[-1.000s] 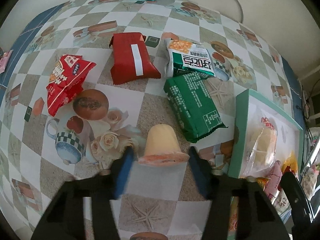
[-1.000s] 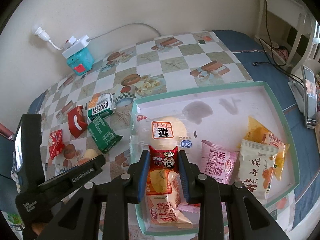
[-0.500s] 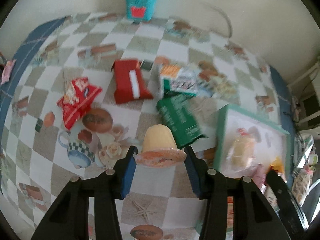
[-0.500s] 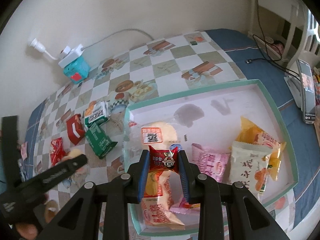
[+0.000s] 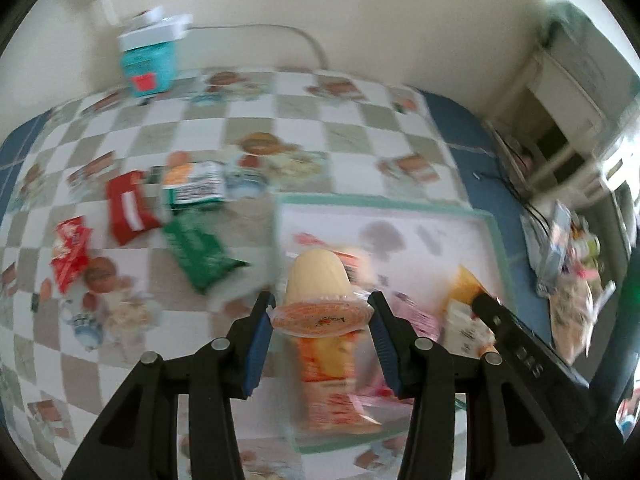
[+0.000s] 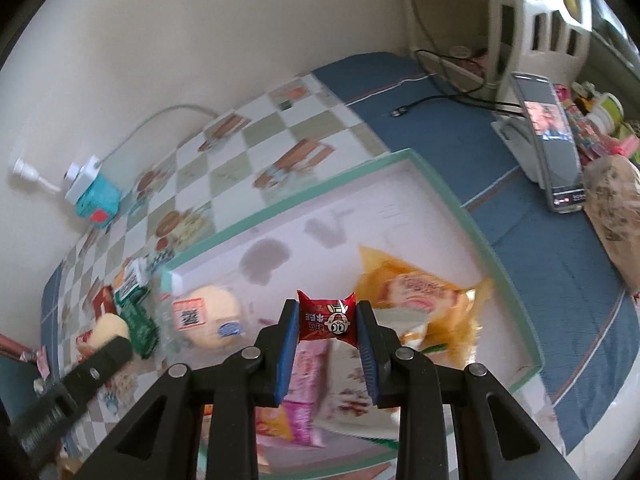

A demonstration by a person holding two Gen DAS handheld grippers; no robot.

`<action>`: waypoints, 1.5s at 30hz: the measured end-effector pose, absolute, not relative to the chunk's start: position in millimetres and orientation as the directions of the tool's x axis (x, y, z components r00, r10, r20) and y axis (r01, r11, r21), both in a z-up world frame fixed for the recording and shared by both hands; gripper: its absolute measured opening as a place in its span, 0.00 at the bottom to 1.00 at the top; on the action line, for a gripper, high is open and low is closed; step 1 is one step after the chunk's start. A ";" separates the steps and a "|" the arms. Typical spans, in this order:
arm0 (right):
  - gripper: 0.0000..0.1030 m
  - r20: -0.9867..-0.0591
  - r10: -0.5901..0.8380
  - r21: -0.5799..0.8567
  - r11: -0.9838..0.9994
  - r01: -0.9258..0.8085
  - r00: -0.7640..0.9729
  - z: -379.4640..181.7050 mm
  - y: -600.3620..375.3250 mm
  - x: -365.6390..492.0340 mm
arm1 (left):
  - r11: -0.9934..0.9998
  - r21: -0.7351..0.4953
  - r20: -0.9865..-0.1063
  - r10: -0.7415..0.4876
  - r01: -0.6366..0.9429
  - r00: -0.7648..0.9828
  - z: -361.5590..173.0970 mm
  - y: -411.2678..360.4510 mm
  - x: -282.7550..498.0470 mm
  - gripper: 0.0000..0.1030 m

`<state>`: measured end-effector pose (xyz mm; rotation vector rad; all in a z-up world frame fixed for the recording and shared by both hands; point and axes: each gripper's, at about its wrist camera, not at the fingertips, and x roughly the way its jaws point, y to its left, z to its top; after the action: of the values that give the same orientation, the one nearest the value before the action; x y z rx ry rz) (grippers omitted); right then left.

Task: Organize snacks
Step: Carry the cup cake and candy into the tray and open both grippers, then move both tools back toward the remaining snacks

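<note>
My left gripper point(image 5: 320, 320) is shut on a pale orange jelly cup point(image 5: 318, 282), held by its foil rim above the left part of the green-rimmed tray point(image 5: 384, 202). My right gripper point(image 6: 327, 322) is shut on a small red candy packet point(image 6: 326, 316), held over the tray point(image 6: 452, 200) near its middle. Inside the tray lie a round bun in clear wrap point(image 6: 208, 312), an orange snack bag point(image 6: 416, 292) and pink packets point(image 6: 308, 364). On the checkered tablecloth left of the tray remain a green packet point(image 5: 196, 246), a green-and-white packet point(image 5: 196, 188) and two red packets point(image 5: 128, 208).
A teal box with a white power adapter point(image 5: 150, 56) stands at the wall. A phone on a stand point(image 6: 554, 140) and a cable point(image 6: 440, 100) sit on the blue cloth right of the tray. Bagged items point(image 5: 568, 248) crowd the right side.
The left gripper lifted the jelly cup off the tablecloth and carried it right, over the tray. The right gripper moved right across the tray with the red candy packet. Both views are blurred.
</note>
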<state>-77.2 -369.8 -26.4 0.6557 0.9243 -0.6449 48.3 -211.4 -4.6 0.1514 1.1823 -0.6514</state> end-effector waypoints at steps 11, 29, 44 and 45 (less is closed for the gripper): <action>0.31 -0.865 -0.224 0.243 0.597 0.765 0.450 -28.2 -387.1 -92.2 | 0.762 -0.166 -0.921 -0.346 0.626 0.177 -24.4 -250.3 19.2 0.48; 0.74 -0.882 -0.214 0.219 0.603 0.767 0.421 -32.4 -381.7 -84.7 | 0.826 -0.120 -0.936 -0.279 0.551 0.213 -25.1 -231.9 38.2 0.69; 1.00 -0.897 -0.215 0.162 0.653 0.740 0.387 -38.6 -364.6 -69.8 | 0.983 -0.075 -0.953 -0.121 0.170 0.277 -37.8 -139.0 100.9 0.92; 1.00 -0.897 -0.214 0.159 0.659 0.735 0.387 -38.2 -361.8 -67.7 | 0.987 -0.070 -0.955 -0.109 0.147 0.277 -38.2 -130.6 105.1 0.92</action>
<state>-67.7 -361.8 -38.2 0.6059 1.0003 -0.6535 105.1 -130.6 -38.2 0.0346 1.2782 -0.1719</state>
